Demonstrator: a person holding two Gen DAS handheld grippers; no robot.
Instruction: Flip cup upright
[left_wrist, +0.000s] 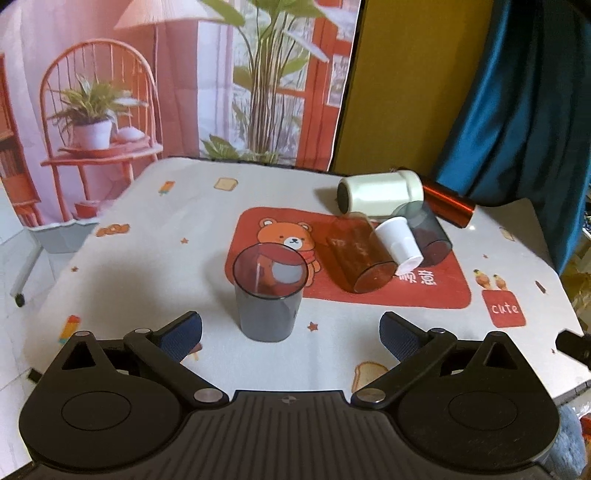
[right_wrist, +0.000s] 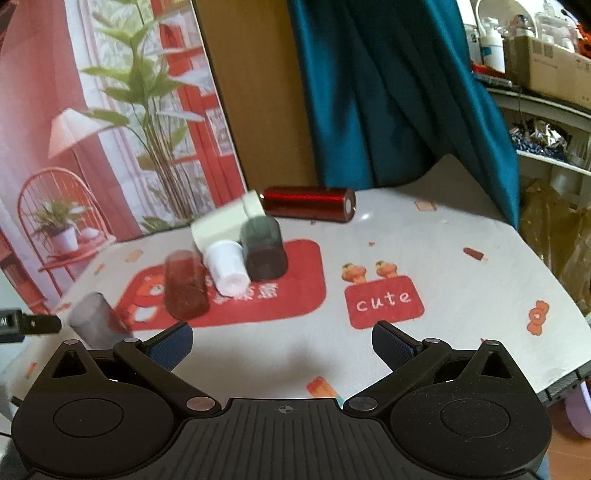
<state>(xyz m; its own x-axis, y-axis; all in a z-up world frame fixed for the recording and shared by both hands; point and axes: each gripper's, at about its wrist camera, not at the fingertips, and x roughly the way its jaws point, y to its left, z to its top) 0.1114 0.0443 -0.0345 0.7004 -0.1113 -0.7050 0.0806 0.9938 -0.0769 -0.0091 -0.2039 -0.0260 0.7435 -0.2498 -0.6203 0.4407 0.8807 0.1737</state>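
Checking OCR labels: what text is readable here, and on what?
"cute": white letters on the red patch printed on the tablecloth.
Chinese characters on the red bear mat: partly hidden by the cups, blurred in the right view, not reliably readable.
Nothing readable on the cups.

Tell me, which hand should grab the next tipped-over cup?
Probably the right gripper: open and empty, it faces the lying brown cup and white cup. The left gripper faces the upright grey cup.
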